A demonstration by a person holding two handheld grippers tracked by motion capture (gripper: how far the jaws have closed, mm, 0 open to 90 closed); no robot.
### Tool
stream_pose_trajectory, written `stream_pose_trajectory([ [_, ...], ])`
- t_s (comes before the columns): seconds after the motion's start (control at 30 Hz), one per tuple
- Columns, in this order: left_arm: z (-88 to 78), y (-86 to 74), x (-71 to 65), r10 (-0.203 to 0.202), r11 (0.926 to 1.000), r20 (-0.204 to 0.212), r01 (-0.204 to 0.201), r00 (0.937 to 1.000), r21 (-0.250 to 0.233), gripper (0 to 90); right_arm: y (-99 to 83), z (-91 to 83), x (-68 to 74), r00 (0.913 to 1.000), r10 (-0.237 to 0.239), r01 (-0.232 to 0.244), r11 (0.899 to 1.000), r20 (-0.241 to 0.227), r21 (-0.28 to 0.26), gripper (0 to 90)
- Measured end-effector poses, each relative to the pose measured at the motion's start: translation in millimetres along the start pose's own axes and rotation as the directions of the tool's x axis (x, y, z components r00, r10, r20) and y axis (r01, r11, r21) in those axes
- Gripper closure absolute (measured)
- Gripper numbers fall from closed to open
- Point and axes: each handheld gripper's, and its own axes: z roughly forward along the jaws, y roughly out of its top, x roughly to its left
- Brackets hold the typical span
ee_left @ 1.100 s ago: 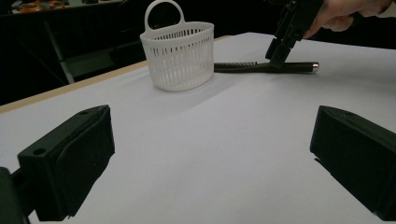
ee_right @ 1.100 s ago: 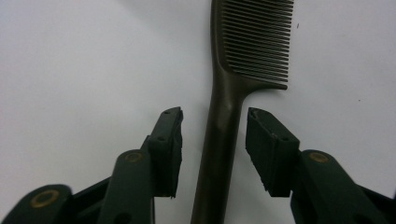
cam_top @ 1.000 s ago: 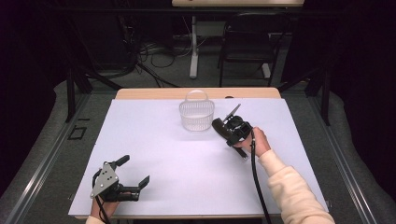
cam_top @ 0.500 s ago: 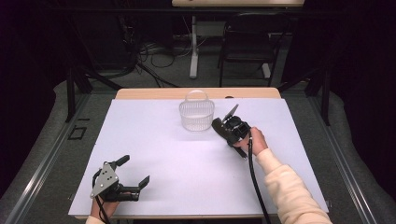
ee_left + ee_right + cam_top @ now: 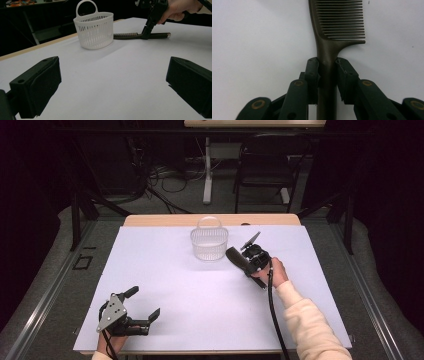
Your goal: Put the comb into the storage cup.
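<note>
The right gripper [image 5: 327, 72] clamps a dark comb [image 5: 337, 27] by its handle; no writing is legible. Ahead of the wide-open, empty left gripper [image 5: 112, 87] stands a white basket [image 5: 93, 30].

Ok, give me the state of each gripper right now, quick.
Left gripper: open, holding nothing, low over the table near its front edge.
Right gripper: closed on the comb at its handle, beside the white basket.

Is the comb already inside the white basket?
No, the comb lies flat on the table beside the white basket, with the right gripper closed on its handle.
</note>
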Motion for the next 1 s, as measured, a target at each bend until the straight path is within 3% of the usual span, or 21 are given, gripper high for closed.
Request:
stream_pose_trajectory([
  [0.13, 0.0, 0.0, -0.1, 0.001, 1.0000, 0.000, -0.001, 1.0000, 0.000, 0.0, -3.6, -2.4, -3.8, 0.9996, 0.029, -0.029, 1.000, -0.006, -0.007, 72.5],
  [0.23, 0.1, 0.0, -0.1, 0.002, 1.0000, 0.001, -0.002, 1.0000, 0.001, 0.0, -6.1, -6.2, -7.9, 0.9999, 0.014, -0.014, 1.000, -0.009, -0.018, 72.5],
  [0.27, 0.1, 0.1, -0.1, 0.002, 1.0000, 0.001, -0.002, 1.0000, 0.002, 0.0, -7.4, -8.2, -7.1, 0.9990, 0.043, -0.043, 0.999, -0.011, -0.016, 72.5],
  [0.3, 0.1, 0.0, -0.3, 0.000, 1.0000, 0.000, 0.000, 1.0000, 0.002, 0.0, -8.8, -7.3, -9.5, 0.9995, 0.025, -0.026, 0.998, -0.021, -0.059, 72.5],
  [0.43, 0.2, 0.0, -0.1, 0.003, 1.0000, 0.000, -0.003, 1.0000, 0.004, 0.0, -12.7, -13.2, -13.2, 0.9993, 0.026, -0.027, 0.998, -0.027, -0.063, 72.5],
  [0.47, 0.3, 0.0, -0.3, 0.002, 1.0000, 0.000, -0.002, 1.0000, 0.004, 0.0, -14.3, -12.1, -13.8, 0.9989, 0.031, -0.034, 0.995, -0.034, -0.097, 72.5],
  [0.53, 0.3, 0.0, -0.3, 0.002, 1.0000, -0.001, -0.002, 1.0000, 0.003, 0.0, -14.5, -18.9, -15.1, 0.9995, 0.026, -0.026, 0.999, -0.018, -0.028, 72.5],
  [0.57, 0.3, 0.0, -0.3, 0.002, 1.0000, -0.002, -0.002, 1.0000, 0.004, 0.0, -17.8, -12.2, -15.3, 0.9982, 0.038, -0.044, 0.990, -0.046, -0.136, 72.5],
  [0.6, 0.3, 0.0, -0.1, 0.003, 1.0000, -0.001, -0.003, 1.0000, 0.004, 0.0, -17.4, -17.0, -15.9, 0.9989, 0.034, -0.037, 0.996, -0.033, -0.081, 72.5],
  [0.63, 0.3, 0.0, -0.3, 0.002, 1.0000, -0.001, -0.002, 1.0000, 0.004, 0.0, -18.0, -19.0, -17.0, 0.9993, 0.025, -0.026, 0.998, -0.028, -0.061, 72.5],
  [0.67, 0.3, 0.0, -0.2, 0.004, 1.0000, -0.001, -0.004, 1.0000, 0.004, 0.0, -19.6, -18.9, -15.2, 0.9968, 0.067, -0.070, 0.995, -0.043, -0.076, 72.5],
  [0.7, 0.3, 0.0, -0.2, 0.004, 1.0000, -0.001, -0.004, 1.0000, 0.005, 0.0, -20.4, -19.0, -18.0, 0.9983, 0.039, -0.042, 0.995, -0.042, -0.088, 72.5],
  [0.93, 0.5, -0.1, -0.2, 0.003, 1.0000, -0.001, -0.003, 1.0000, 0.007, 0.0, -28.0, -22.4, -22.3, 0.9970, 0.046, -0.054, 0.990, -0.062, -0.133, 72.5],
  [0.97, 0.5, -0.1, -0.2, 0.004, 1.0000, -0.002, -0.004, 1.0000, 0.007, 0.0, -28.7, -25.4, -22.0, 0.9967, 0.058, -0.064, 0.992, -0.058, -0.108, 72.5],
  [1.0, 0.5, -0.1, -0.2, 0.003, 1.0000, -0.002, -0.003, 1.0000, 0.006, 0.0, -30.2, -23.9, -22.8, 0.9964, 0.055, -0.063, 0.988, -0.065, -0.142, 72.5],
])
